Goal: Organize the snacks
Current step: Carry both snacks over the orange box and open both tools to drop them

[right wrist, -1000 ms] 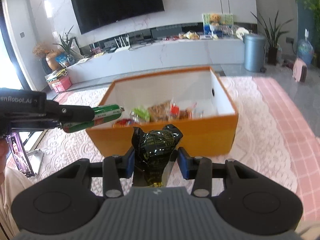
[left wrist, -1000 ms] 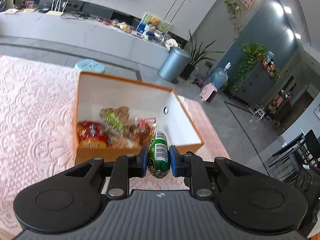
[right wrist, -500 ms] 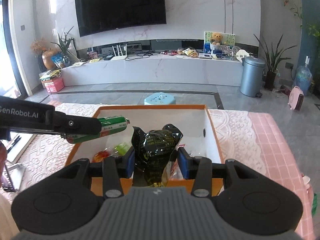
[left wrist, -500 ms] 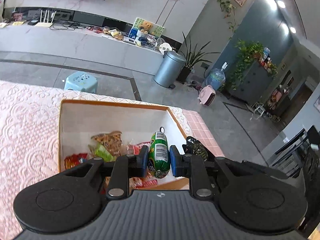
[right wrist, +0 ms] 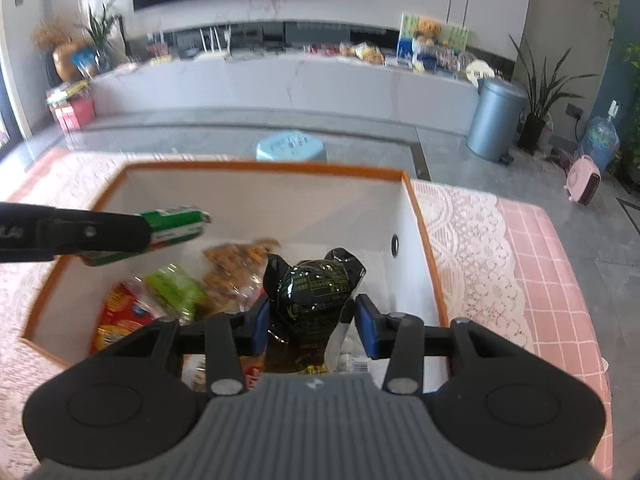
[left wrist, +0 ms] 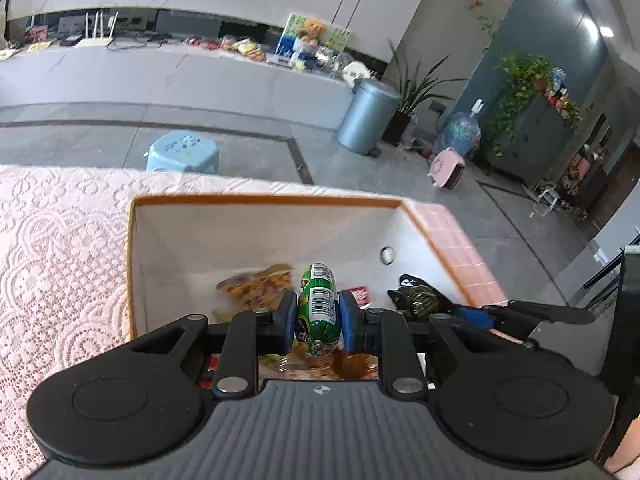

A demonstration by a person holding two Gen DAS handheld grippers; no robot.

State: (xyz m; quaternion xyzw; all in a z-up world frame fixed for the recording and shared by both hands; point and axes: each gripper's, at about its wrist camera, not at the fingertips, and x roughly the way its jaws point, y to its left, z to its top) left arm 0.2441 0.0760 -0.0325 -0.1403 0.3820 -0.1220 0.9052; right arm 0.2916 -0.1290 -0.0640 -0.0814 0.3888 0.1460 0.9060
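An orange box with white inner walls (left wrist: 256, 236) (right wrist: 260, 196) stands on the pink lace cloth and holds several snack packets (right wrist: 176, 292). My left gripper (left wrist: 318, 316) is shut on a green sausage stick (left wrist: 318, 308) and hangs over the box; the stick also shows in the right wrist view (right wrist: 176, 226). My right gripper (right wrist: 312, 322) sits over the right side of the box with a black snack packet (right wrist: 316, 296) between its fingers; the right pad (right wrist: 366, 332) stands slightly off the packet. The packet also shows in the left wrist view (left wrist: 418, 296).
The table's far edge lies just behind the box. Beyond it on the floor are a light blue stool (right wrist: 292, 146) and a grey bin (right wrist: 494, 120). Pink tiled cloth (right wrist: 556, 280) covers the table to the right.
Both grippers have moved forward and down from in front of the box to over its inside. The right gripper's fingers have spread a little around the black packet.
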